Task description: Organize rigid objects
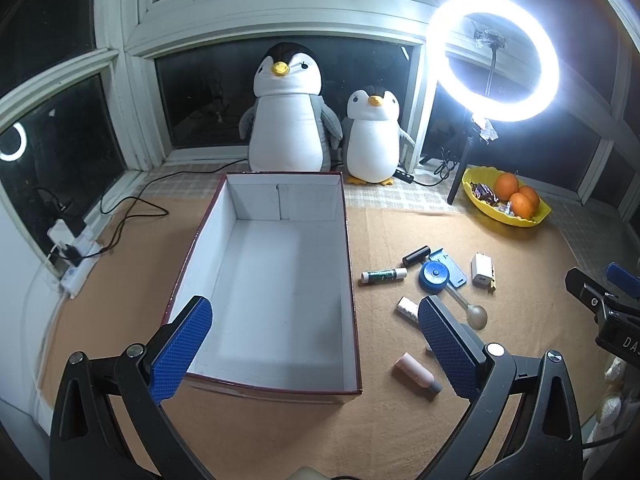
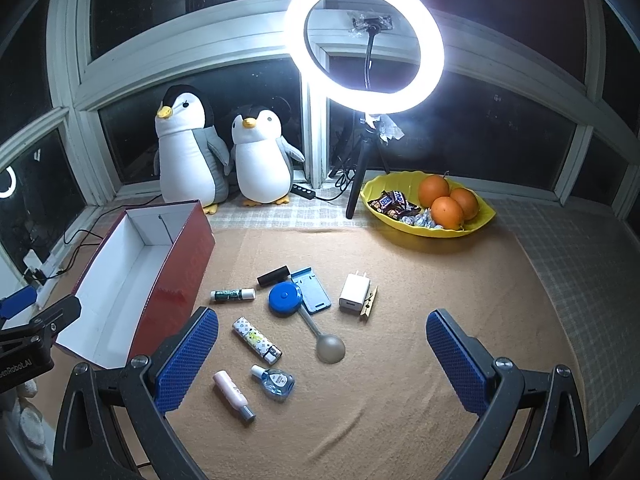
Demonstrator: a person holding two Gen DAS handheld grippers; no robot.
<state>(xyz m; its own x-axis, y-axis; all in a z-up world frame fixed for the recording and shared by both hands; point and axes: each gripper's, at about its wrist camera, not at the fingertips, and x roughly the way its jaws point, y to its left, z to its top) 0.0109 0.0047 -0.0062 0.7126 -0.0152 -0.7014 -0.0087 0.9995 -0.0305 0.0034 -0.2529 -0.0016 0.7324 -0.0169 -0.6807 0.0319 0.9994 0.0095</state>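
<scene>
1. Left wrist view: the left tongs [image 1: 312, 344] hang wide open and hold nothing, poised over the near end of the red box [image 1: 354, 280], whose white interior shows no items. Beside it on the desk [image 1: 420, 432] lie a glue stick [image 1: 383, 275], a blue round case [image 1: 435, 276], a spoon [image 1: 474, 312] and a pink tube [image 1: 418, 376]; one small item is partly hidden behind a pad.

2. Right wrist view: the right tongs [image 2: 322, 356] are also spread wide and empty, above the scattered items: a white charger [image 2: 354, 290], a clothespin [image 2: 369, 302], a patterned lighter [image 2: 256, 338] and a small blue bottle [image 2: 274, 382]. Nothing looks sorted yet; apparently the whole job remains.
</scene>
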